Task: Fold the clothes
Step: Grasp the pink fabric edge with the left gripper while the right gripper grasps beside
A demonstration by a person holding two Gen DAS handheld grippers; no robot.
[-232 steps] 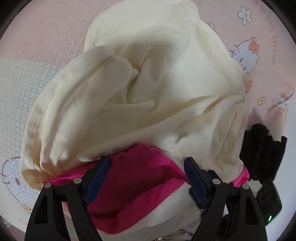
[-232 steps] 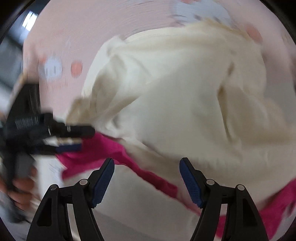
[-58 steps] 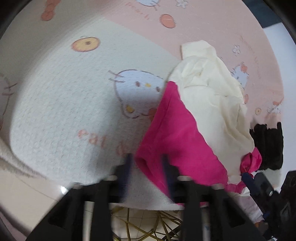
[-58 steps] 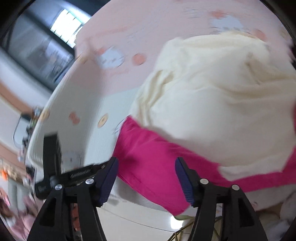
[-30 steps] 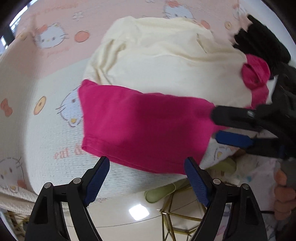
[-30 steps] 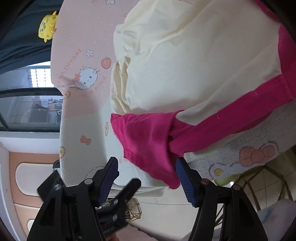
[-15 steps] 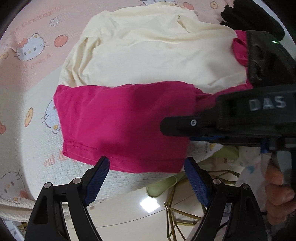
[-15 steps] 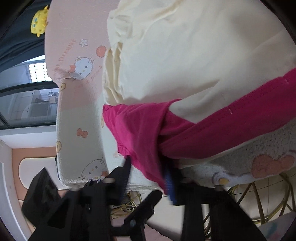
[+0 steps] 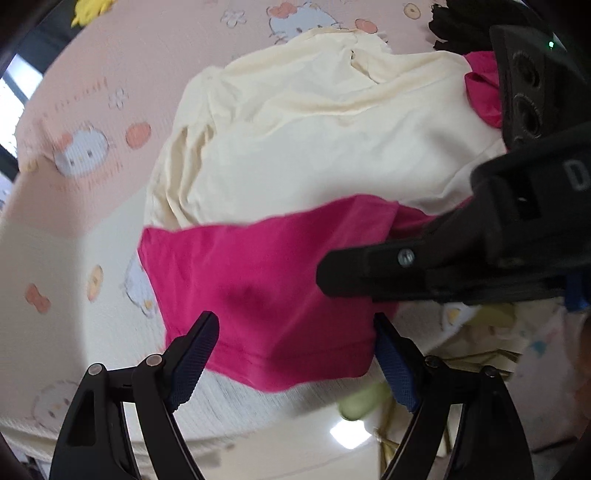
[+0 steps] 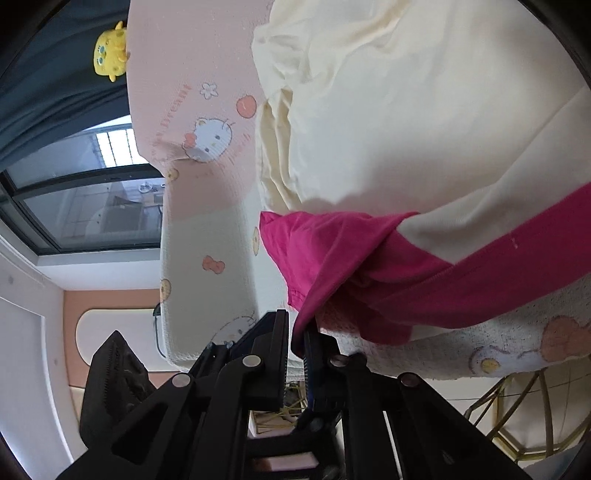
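- Cream cotton garment with magenta sleeve and hem band [image 9: 317,133] lies crumpled on a padded mat of pink and white fabric printed with cartoon cats [image 9: 85,110], near the mat's front edge.
- Magenta sleeve panel [image 9: 266,280] is spread flat over the white part of the mat, its hemmed edge toward the mat's front edge; in the right wrist view the same sleeve [image 10: 325,254] runs down from the cream body to the tongs.
- Right gripper [image 10: 295,350]: blue-padded jaws pressed together, pinching the lower corner of the magenta sleeve; the jaws have just been closing onto that fabric.
- In the left wrist view the right gripper [image 9: 369,266] enters from the right, its black finger lying across the sleeve's right edge.
- Left gripper [image 9: 295,354]: jaws spread wide, blue pads either side of the sleeve's hem; the pads press on no fabric. Jaws have just narrowed slightly.
- Black crumpled garment [image 9: 461,26] sits at the mat's far right corner, behind the cream body.
- Yellow plush toy [image 10: 110,51] sits beyond the mat's far edge.
- Gold wire frame [image 10: 517,413] stands below the mat's front edge.
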